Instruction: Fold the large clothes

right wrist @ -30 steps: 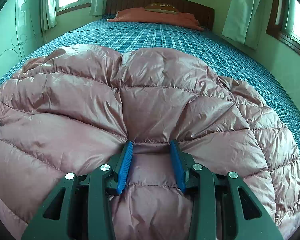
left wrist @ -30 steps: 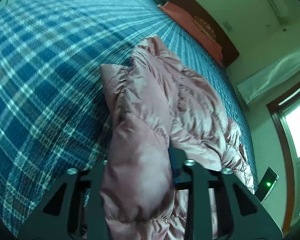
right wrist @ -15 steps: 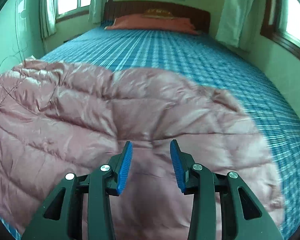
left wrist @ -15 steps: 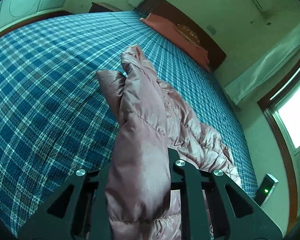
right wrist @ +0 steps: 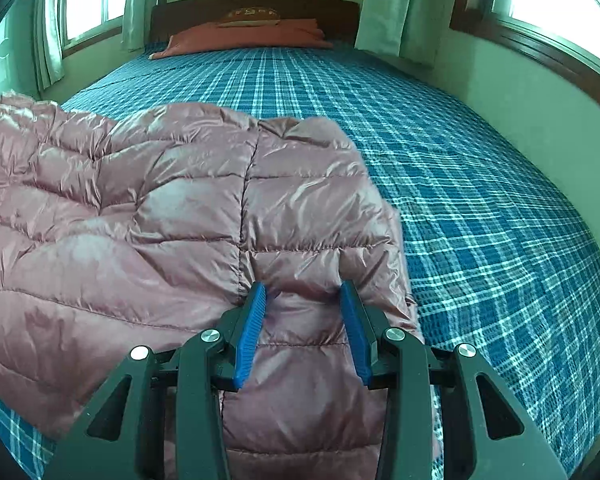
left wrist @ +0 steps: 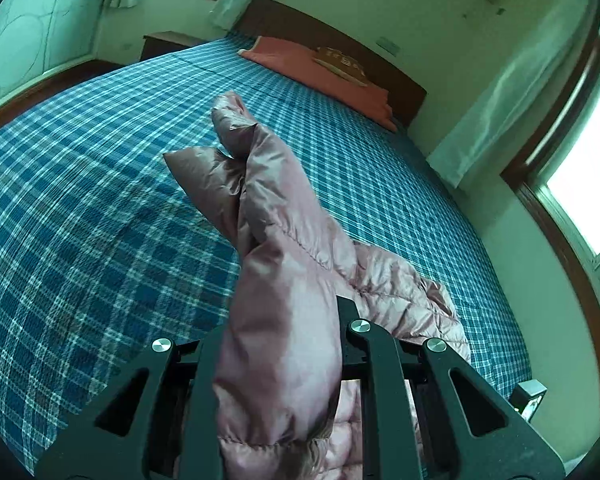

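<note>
Bedspread (left wrist: 80, 220) in blue plaid now shows where the pink down jacket (right wrist: 160, 220) lay bunched a second ago; the jacket hangs lifted and spread between 2 grips. Right gripper (right wrist: 304, 320) clamps its quilted edge, left gripper (left wrist: 278, 340) has just closed tighter on a puffy fold, so folding can likely start.

Left claw (left wrist: 276, 344) at lower centre of its view, clamped tight on pink quilted fabric, right claw (right wrist: 303, 320) at lower centre, blue pads (right wrist: 251, 332) pinching a puffy fold
</note>
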The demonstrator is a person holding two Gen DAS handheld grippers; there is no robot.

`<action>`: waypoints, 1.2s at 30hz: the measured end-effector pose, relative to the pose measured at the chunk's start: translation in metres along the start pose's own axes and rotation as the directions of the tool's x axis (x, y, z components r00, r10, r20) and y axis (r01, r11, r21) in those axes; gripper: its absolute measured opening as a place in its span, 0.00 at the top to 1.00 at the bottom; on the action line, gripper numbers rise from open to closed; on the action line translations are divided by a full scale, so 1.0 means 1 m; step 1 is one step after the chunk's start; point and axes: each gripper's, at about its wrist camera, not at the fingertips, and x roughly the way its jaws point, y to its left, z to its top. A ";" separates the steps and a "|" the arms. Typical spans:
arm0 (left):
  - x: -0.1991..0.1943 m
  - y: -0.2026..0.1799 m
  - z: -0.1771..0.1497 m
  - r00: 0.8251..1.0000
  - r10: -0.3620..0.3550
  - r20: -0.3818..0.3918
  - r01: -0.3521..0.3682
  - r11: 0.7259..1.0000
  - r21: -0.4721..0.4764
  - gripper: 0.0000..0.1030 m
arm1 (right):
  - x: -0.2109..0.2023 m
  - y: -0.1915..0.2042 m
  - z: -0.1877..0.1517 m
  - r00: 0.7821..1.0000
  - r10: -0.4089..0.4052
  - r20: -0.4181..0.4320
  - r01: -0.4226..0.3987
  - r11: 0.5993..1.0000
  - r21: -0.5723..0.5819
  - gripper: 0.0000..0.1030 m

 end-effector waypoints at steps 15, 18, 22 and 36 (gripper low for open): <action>0.043 -0.083 -0.033 0.993 0.100 -0.059 -0.084 0.970 0.226 0.84 | 0.008 -0.003 -0.009 0.999 0.045 0.011 -0.045 0.998 0.037 0.61; 0.056 -0.099 -0.042 0.989 0.133 -0.068 -0.108 0.952 0.285 0.84 | 0.007 -0.006 -0.010 0.998 0.055 0.014 -0.055 0.997 0.047 0.61; 0.073 -0.118 -0.054 0.981 0.176 -0.079 -0.137 0.924 0.358 0.84 | 0.007 -0.006 -0.010 0.998 0.065 0.016 -0.065 0.996 0.056 0.61; 0.113 -0.180 -0.091 0.963 0.251 -0.094 -0.159 0.818 0.553 0.84 | 0.008 -0.011 -0.011 0.995 0.094 0.015 -0.095 0.992 0.089 0.61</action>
